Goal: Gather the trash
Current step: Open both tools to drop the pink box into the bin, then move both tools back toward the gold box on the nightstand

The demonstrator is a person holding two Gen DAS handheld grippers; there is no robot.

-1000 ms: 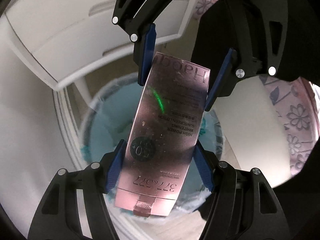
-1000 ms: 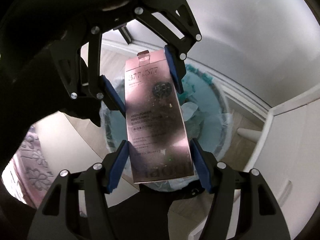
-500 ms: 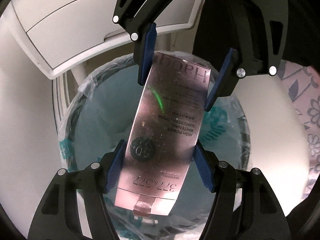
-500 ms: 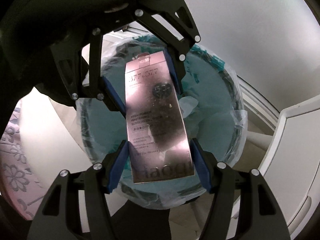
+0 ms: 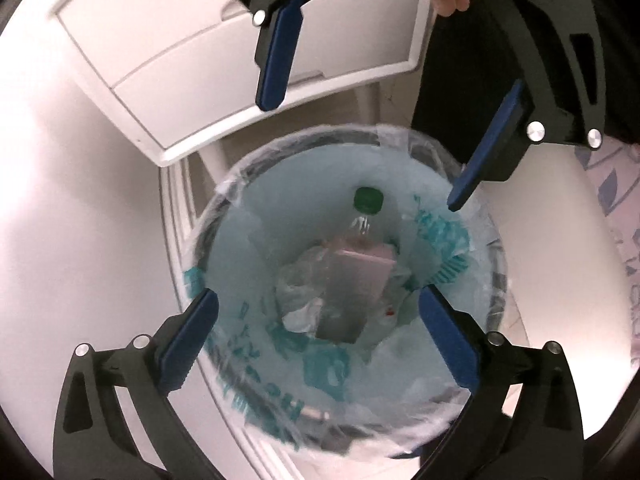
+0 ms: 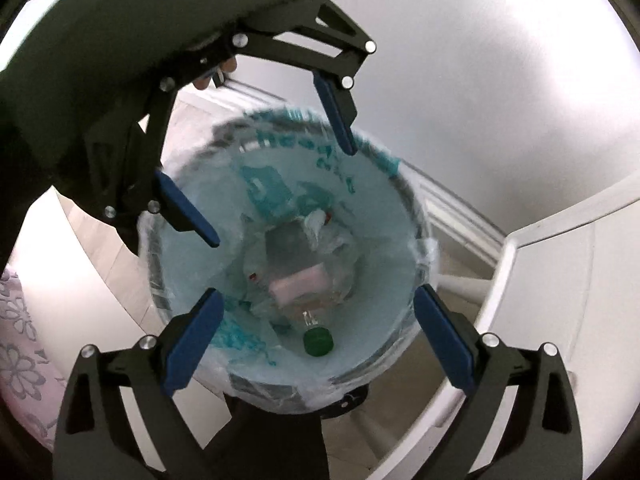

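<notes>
One pink box point(image 5: 352, 284), one green-capped bottle point(image 5: 367, 200), one lined bin point(image 5: 240, 184)

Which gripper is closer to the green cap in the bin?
Right. The right gripper hangs above the cap; the left gripper is over the bin's far side. Both jaws are opening, empty.

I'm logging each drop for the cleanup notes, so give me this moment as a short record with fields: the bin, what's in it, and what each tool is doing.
bin: round bin with a pale blue printed liner, below both tools
contents: pink box on crumpled clear plastic; clear bottle with green cap beside the box
left tool: jaws opening, nothing between them
right tool: jaws opening, nothing between them
pink box: inside the bin, touched by neither tool
surroundings: white drawer unit next to the bin
</notes>
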